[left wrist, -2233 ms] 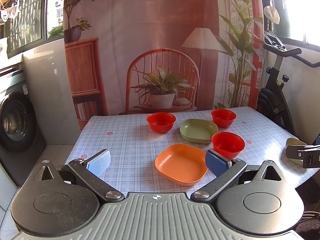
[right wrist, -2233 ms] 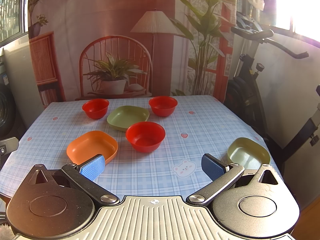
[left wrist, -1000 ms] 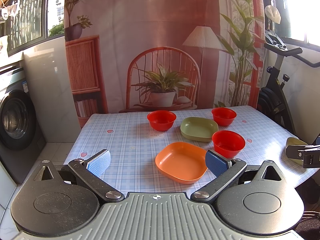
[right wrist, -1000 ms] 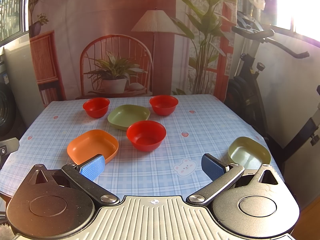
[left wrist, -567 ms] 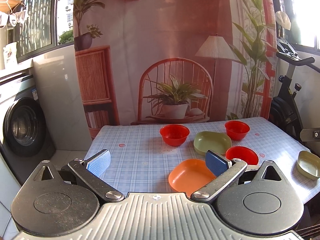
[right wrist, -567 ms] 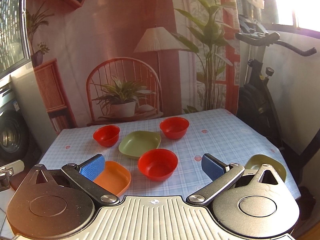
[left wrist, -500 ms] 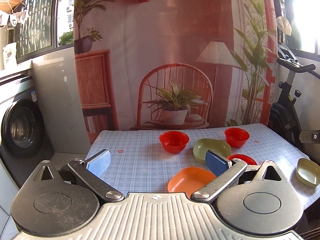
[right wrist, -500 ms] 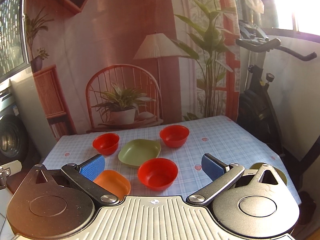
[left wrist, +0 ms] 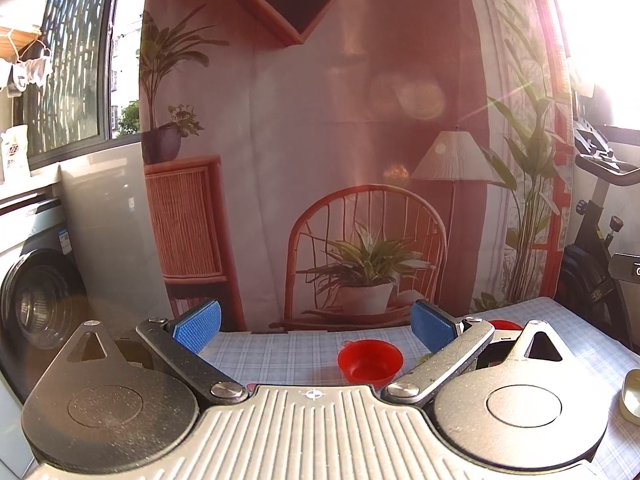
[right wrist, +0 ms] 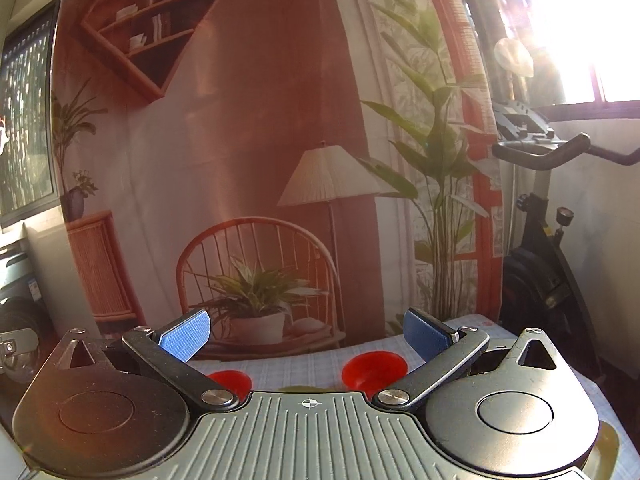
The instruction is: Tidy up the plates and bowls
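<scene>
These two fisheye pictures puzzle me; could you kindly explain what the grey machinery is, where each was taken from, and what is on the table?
Each picture comes from a camera mounted on a hand-held gripper, looking forward along its two blue-padded fingers; a person carries one in each hand. The grey ribbed body at the bottom is the tool itself. The left gripper and the right gripper are both open and hold nothing. Both views are tilted up toward a printed backdrop, so only the far part of the checked table shows. On it, the left view shows a red bowl and a pale green dish at the right edge; the right view shows two red bowls.
</scene>
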Demonstrator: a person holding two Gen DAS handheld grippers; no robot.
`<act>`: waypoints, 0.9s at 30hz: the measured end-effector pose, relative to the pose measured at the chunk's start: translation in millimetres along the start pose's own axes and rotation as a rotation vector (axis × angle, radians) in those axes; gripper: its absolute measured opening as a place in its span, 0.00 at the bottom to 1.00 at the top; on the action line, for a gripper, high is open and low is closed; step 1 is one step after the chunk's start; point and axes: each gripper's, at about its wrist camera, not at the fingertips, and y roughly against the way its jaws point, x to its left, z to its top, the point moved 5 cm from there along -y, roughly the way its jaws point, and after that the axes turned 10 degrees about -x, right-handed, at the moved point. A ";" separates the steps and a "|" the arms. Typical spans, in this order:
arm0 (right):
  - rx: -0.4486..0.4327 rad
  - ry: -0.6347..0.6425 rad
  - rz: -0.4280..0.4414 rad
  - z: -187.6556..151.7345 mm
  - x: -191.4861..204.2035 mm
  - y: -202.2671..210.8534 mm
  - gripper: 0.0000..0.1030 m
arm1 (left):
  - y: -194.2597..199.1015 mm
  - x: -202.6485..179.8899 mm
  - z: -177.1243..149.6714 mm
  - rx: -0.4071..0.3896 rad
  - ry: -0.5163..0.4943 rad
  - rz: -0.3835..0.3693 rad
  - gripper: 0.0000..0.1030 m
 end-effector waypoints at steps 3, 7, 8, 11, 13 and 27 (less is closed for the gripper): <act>0.017 0.006 -0.011 -9.7 2.4 -22.6 1.00 | -20.8 1.8 -5.9 0.014 -0.019 -0.006 0.99; 0.085 0.017 0.013 -34.5 10.2 -52.0 1.00 | -51.2 7.3 -27.2 0.083 -0.017 -0.016 0.98; 0.096 0.029 0.018 -40.3 13.0 -57.7 1.00 | -57.8 8.4 -33.7 0.102 -0.011 -0.022 0.96; 0.137 0.109 0.029 -62.9 27.9 -73.9 1.00 | -73.0 10.7 -52.7 0.146 0.001 -0.031 0.91; 0.174 0.141 0.050 -78.1 37.3 -83.0 0.98 | -85.3 13.3 -70.3 0.190 0.016 -0.038 0.90; 0.433 0.170 0.213 -188.8 58.5 -94.9 0.55 | -111.4 5.9 -178.3 0.438 0.097 -0.139 0.62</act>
